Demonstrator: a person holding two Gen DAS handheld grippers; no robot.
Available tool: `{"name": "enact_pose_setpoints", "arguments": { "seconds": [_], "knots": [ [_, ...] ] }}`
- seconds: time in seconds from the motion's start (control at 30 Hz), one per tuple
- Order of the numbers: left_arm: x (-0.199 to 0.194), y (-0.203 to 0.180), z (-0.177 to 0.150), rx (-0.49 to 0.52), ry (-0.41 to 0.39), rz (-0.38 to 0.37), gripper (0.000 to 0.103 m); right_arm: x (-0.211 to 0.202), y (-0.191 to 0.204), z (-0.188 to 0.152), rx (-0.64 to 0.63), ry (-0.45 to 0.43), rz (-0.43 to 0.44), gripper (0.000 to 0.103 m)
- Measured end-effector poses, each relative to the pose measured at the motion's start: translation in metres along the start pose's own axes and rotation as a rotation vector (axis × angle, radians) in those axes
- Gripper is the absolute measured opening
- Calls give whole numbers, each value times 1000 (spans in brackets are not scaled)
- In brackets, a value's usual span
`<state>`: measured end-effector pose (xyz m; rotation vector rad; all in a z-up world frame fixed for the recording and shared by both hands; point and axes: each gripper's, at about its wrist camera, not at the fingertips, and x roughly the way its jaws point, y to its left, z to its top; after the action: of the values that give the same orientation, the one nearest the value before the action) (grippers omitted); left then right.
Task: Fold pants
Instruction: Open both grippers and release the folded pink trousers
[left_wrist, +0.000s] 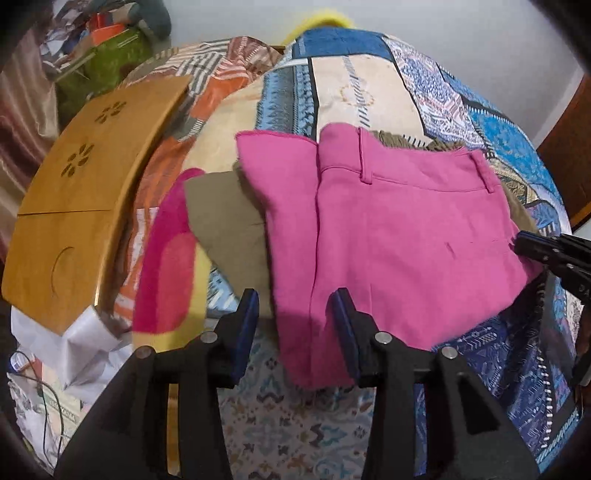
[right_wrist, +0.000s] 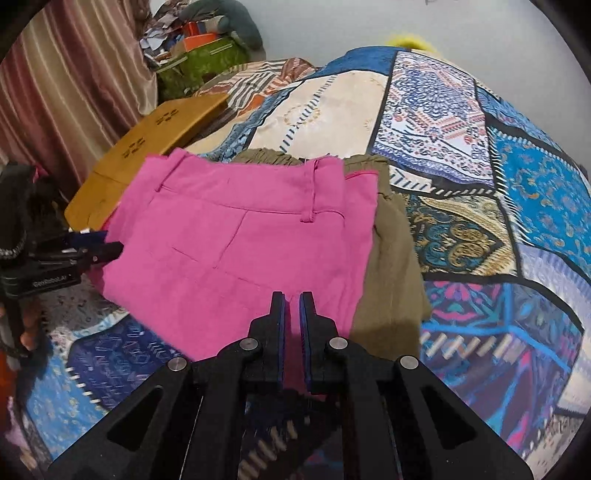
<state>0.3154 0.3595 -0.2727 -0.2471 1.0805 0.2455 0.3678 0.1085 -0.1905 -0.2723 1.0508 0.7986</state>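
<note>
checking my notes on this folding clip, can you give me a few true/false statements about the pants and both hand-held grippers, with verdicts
1. The pink pants lie folded on top of an olive garment. True.
2. The left hand-held gripper is clamped shut. False: its jaws stand apart over the pants' near edge.
3. The right hand-held gripper has its jaws nearly together. True.
4. The pants lie on a bare wooden floor. False: they lie on a patterned bedspread.
5. A wooden board lies beside the clothes. True.

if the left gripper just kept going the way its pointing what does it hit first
Most likely the pink pants: the open left gripper points down at their near folded edge, with the patterned bedspread just under it. Depth is hard to judge.
</note>
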Motion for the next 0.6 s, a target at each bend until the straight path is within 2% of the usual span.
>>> {"name": "enact_pose_setpoints", "arguments": {
  "seconds": [0.1,0.23,0.43,0.6],
  "knots": [
    [-30,-3,-4,8,-54,13,42,-31,9,-1,-25,-51,-25,7],
    [-88,-17,-9,25,-165,17,42,-92,18,-5,-12,-177,-10,8],
    [-202,-54,-33,76,-372,-33,42,-199,53,-26,-48,-401,-2,8],
    [-298,-88,-72,122,-559,-71,42,-275,88,-52,-70,-556,25,8]
  ]
}}
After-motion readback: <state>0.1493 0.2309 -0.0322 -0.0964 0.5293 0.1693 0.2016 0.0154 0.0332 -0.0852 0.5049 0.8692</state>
